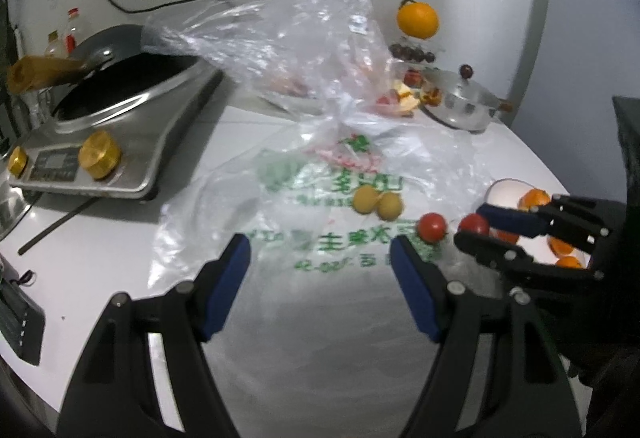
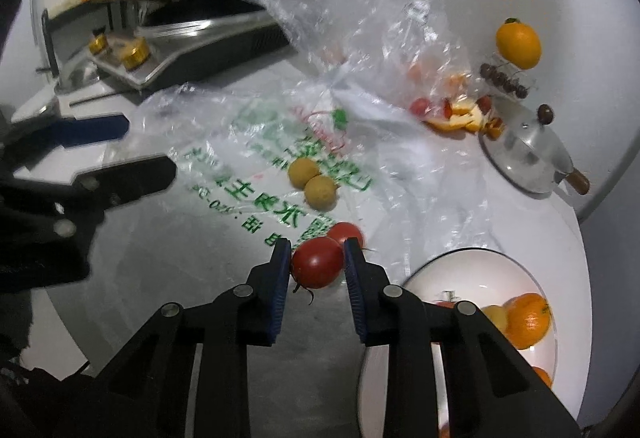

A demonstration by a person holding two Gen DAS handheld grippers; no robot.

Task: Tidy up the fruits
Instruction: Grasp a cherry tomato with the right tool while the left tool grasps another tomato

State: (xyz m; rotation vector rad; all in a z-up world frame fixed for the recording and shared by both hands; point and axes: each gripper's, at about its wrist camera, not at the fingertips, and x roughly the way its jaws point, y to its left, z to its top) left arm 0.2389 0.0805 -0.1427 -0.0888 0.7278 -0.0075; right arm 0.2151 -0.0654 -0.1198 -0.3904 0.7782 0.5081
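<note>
My right gripper [image 2: 316, 250] is shut on a red tomato [image 2: 317, 267], its blue pads against both sides; the left wrist view shows that gripper [image 1: 472, 226] and tomato [image 1: 475, 224] too. A second tomato [image 2: 347, 233] lies just behind it, also visible in the left wrist view [image 1: 432, 227]. Two yellow-brown round fruits [image 2: 313, 180] rest on a clear printed plastic bag [image 2: 256, 174]. A white bowl [image 2: 480, 270] at right holds oranges [image 2: 527, 319]. My left gripper [image 1: 320, 250] is open and empty over the bag [image 1: 304, 206].
An induction cooker [image 1: 120, 126] with a wok stands at the left. A small steel pot lid [image 1: 464, 102], orange peels [image 2: 460, 118], a fruit stand with an orange [image 1: 417, 19] and dark grapes sit at the back. A second crumpled clear bag [image 1: 312, 38] rises mid-table.
</note>
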